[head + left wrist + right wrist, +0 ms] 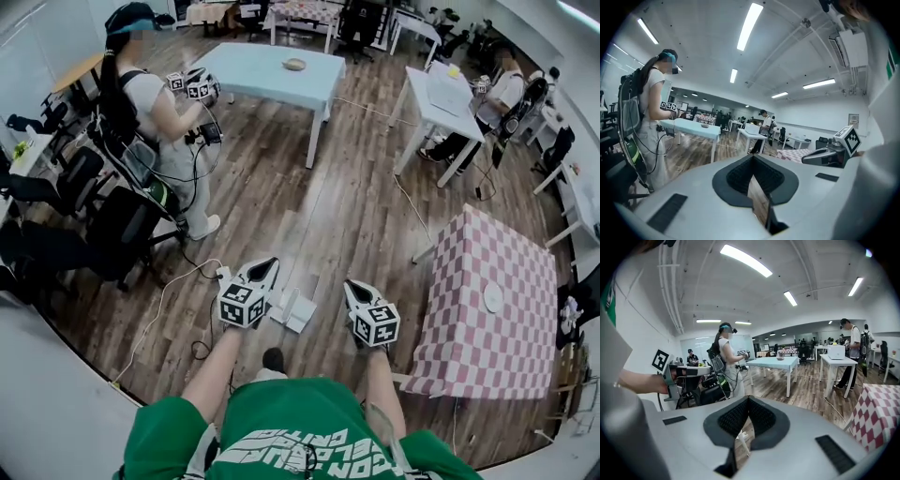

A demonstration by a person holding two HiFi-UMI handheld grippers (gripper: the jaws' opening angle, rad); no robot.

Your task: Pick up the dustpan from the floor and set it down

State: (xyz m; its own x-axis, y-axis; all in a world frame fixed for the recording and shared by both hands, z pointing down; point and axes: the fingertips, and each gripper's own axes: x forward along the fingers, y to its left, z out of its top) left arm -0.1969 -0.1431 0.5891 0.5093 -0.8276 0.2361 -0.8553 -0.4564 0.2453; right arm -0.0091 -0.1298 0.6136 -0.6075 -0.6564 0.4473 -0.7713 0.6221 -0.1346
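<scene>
Left gripper [264, 268] and right gripper [353, 287] both hang with jaws together, empty. The dustpan [293, 309] lies on the floor between them, well below. I'd open one gripper, crouch low, and clamp a firm edge squarely before lifting.

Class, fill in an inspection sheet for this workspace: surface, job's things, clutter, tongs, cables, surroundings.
Surface: wooden floor, open planks ahead of the person.
Job's things: white dustpan lies on the floor between the two tongs, not held.
Clutter: nothing seen by the dustpan.
Tongs: left tongs shut, empty; right tongs shut, empty.
Cables: white cable crosses the floor at left; another cable runs toward the checked table.
Surroundings: checked table at right, blue table ahead, chairs and a standing person at left.
</scene>
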